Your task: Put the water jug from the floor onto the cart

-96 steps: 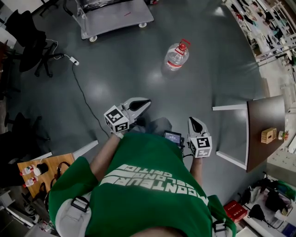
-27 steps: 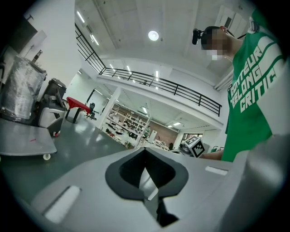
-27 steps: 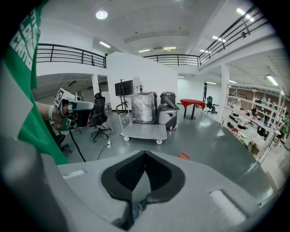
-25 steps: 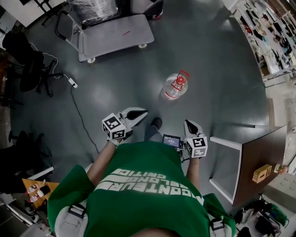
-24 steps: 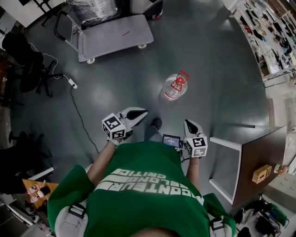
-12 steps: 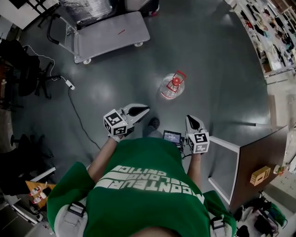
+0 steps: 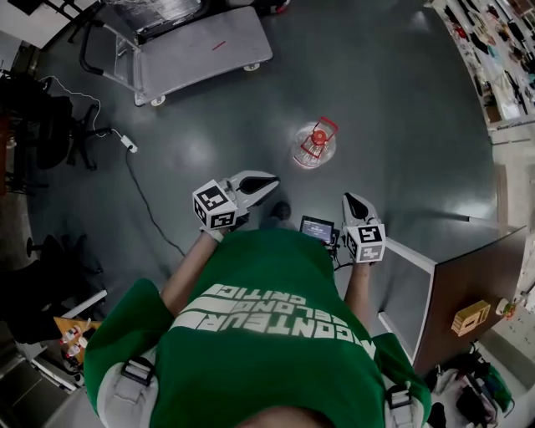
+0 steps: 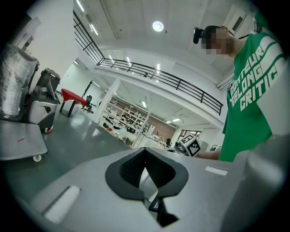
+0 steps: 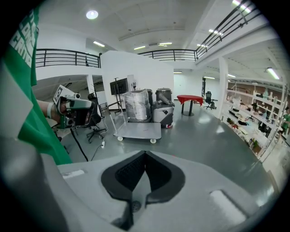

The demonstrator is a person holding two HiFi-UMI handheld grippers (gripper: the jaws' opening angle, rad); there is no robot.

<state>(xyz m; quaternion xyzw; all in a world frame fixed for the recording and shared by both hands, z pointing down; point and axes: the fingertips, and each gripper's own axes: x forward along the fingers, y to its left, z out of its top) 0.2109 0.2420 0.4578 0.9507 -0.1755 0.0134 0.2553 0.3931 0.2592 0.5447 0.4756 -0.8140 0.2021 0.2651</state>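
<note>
- Two grippers show low in the middle of the head view. The left gripper (image 7: 255,182) and the right gripper (image 7: 351,203) both have their jaws pressed together with nothing between them. Each gripper view shows the same.
- One jug (image 7: 315,144) stands upright on the floor (image 7: 393,100), above the grippers in the frame and apart from both. Its red cap and handle read well from above, but its clear body is hard to trace. Neither gripper view shows it.
- Part of the cart (image 7: 196,52) is cut off by the top edge at the upper left, including its handle end. A wrapped load (image 7: 159,8) sits there too, and whether it rests on the deck or behind it cannot be told.
- Much of the lower frame is covered by the person's green shirt (image 7: 267,334), which hides the floor beneath. Only a shoe (image 7: 280,211) shows between the grippers.
- Most of the left gripper view is ceiling and railing, with only a corner of the cart at its left edge. The right gripper view shows the whole deck in its middle distance.
- Broad grey floor lies between the jug and the cart.
- Along the left side a cable (image 7: 146,188) runs down towards the left gripper, with a chair (image 7: 50,117) beside it.
- At the lower right a table (image 7: 468,284) edge stands near the right gripper.
</note>
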